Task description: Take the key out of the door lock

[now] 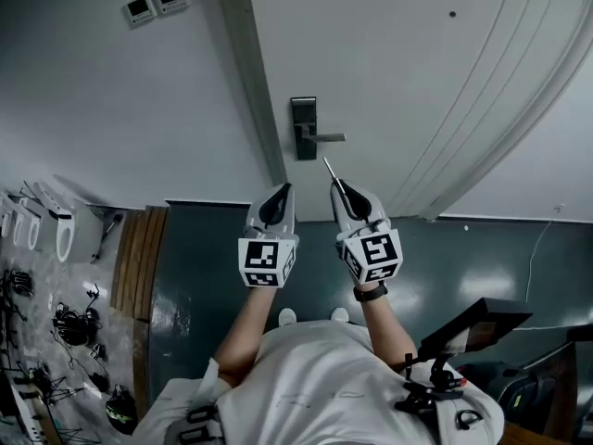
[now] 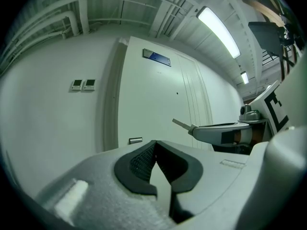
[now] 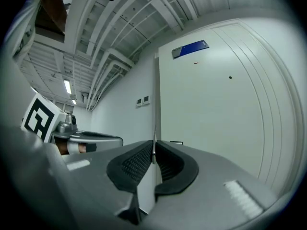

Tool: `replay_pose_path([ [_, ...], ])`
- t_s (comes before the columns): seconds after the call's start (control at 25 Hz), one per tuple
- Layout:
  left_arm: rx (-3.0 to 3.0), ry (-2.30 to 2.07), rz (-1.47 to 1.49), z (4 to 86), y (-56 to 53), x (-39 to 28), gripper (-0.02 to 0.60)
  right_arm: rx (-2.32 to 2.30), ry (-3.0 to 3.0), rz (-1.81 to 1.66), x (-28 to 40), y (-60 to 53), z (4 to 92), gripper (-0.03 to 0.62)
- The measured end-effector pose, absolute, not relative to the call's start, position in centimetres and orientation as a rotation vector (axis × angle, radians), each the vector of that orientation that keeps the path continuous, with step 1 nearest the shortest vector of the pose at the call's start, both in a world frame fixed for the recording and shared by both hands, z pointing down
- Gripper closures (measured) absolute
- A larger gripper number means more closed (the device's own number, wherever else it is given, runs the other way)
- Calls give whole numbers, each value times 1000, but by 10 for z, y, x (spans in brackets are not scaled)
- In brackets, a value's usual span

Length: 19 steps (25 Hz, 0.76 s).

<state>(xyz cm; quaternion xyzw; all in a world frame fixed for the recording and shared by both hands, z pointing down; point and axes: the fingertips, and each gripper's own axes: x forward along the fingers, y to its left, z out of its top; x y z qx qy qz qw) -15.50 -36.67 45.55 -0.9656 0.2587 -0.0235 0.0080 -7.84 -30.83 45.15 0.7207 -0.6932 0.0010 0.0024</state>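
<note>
The door lock (image 1: pixel 304 128) is a dark plate with a lever handle on the white door (image 1: pixel 389 72). My right gripper (image 1: pixel 345 190) is shut on the key (image 1: pixel 329 170), whose thin metal blade sticks out past the fingertips, clear of the lock. In the right gripper view the key (image 3: pixel 154 143) stands edge-on between the pads, with the lock (image 3: pixel 176 142) small behind it. My left gripper (image 1: pixel 278 193) hangs beside it, shut and empty. The left gripper view shows the right gripper (image 2: pixel 220 133), the key (image 2: pixel 181 124) and the lock (image 2: pixel 135 140).
Two small wall panels (image 1: pixel 156 4) sit left of the door frame (image 1: pixel 255 82). A blue sign (image 2: pixel 157 57) is mounted above the door. Racks of cables and gear (image 1: pixel 56 323) line the floor at the left. A dark stand (image 1: pixel 463 332) is at my right.
</note>
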Motion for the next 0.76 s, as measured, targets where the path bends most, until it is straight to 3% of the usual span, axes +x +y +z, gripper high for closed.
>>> replay_pose_path([
  [0.76, -3062, 852, -110, 478, -399, -203, 581, 2226, -2189, 118, -127, -344, 474, 566],
])
